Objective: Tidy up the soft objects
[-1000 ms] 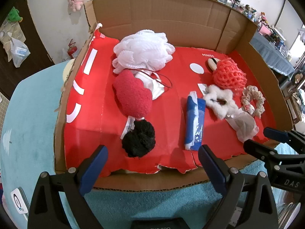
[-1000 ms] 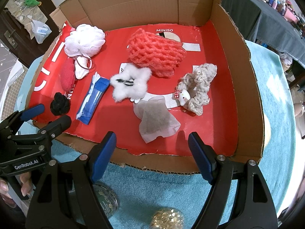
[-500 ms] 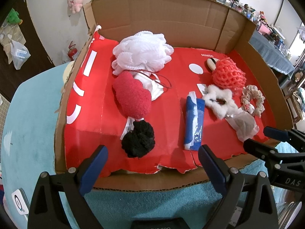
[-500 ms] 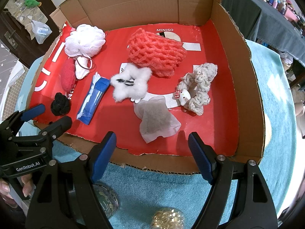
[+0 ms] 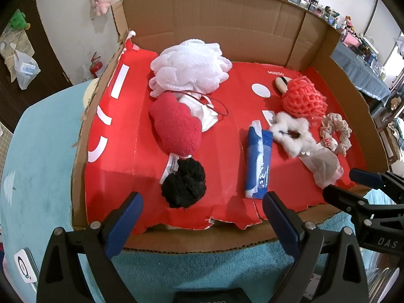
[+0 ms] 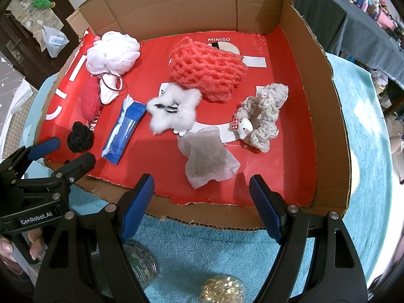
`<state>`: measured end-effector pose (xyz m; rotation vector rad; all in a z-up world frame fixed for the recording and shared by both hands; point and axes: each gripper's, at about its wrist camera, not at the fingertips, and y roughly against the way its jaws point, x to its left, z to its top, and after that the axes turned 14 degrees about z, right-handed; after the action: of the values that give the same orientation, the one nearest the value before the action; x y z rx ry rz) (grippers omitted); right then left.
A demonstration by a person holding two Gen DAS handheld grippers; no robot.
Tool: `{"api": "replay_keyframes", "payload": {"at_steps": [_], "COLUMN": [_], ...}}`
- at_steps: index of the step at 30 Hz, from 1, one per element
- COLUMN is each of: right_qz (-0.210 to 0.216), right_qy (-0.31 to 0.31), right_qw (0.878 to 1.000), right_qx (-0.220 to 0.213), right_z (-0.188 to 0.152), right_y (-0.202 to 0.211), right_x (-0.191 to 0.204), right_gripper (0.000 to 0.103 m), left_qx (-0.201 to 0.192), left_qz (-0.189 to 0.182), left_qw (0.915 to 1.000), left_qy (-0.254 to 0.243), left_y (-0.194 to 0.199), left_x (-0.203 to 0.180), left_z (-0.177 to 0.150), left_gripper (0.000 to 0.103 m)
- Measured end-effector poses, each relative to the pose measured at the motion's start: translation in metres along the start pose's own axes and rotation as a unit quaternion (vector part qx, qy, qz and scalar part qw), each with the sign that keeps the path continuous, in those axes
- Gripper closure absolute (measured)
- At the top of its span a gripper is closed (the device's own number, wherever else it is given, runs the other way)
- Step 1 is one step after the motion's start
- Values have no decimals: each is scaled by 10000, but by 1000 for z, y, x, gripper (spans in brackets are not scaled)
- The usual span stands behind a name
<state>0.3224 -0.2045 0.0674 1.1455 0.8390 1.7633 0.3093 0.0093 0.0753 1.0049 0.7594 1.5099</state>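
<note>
Two views: left wrist first, then right wrist.
Left view, left gripper (image 5: 202, 213): fingers wide apart, holding nothing, at the near edge of the box (image 5: 207, 17).
Left view, near things: black puff (image 5: 183, 186) just in front of the fingers; red puff (image 5: 176, 127) behind it, touching.
Left view, far things: white pouf (image 5: 189, 69) at the back; blue pack (image 5: 258, 162) to the right.
Right view, right gripper (image 6: 202, 202): fingers wide apart, holding nothing, over the teal worktop (image 6: 363, 116).
Right view, near things: mesh bag (image 6: 208, 160) closest; white star (image 6: 173, 111) behind it.
Right view, far things: pink net (image 6: 205, 69) at the back; beige scrunchie (image 6: 265, 116) to the right.
Right view, left gripper (image 6: 60, 155): low left, fingers open.
</note>
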Motion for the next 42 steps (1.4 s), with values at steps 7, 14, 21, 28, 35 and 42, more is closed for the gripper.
{"api": "replay_keyframes", "payload": {"at_steps": [7,14,21,28,35,42], "right_qz": [95,6,-106,-46,-197,-442], "right_qy": [74,75,338,913,1192,1100], "right_qw": [9999,9981,9881,9724,9583,9576], "right_qx": [-52,-617,-1496,-2147,-2591,-2625], "right_z": [-2,-5,-35,-112,-197,-241], "right_y": [3,45,126,185,185,134], "right_x": [3,9,35,76,96,81], "right_gripper": [26,26,26,23,12,7], "left_qx": [-98,-911,-1608,-2288,-2571,-2159], "left_qz": [-150,46,-4,-288,-303,-217], "left_qw": [9998,9954,9854,9713,9638,9739], "left_qy": [-122,291,554,580,639,670], "left_y": [4,63,134,198,199,138], "left_x": [0,24,51,56,40,20], "left_z": [-1,-7,-51,-121,-191,-220], "left_gripper": [6,6,5,0,0,0]}}
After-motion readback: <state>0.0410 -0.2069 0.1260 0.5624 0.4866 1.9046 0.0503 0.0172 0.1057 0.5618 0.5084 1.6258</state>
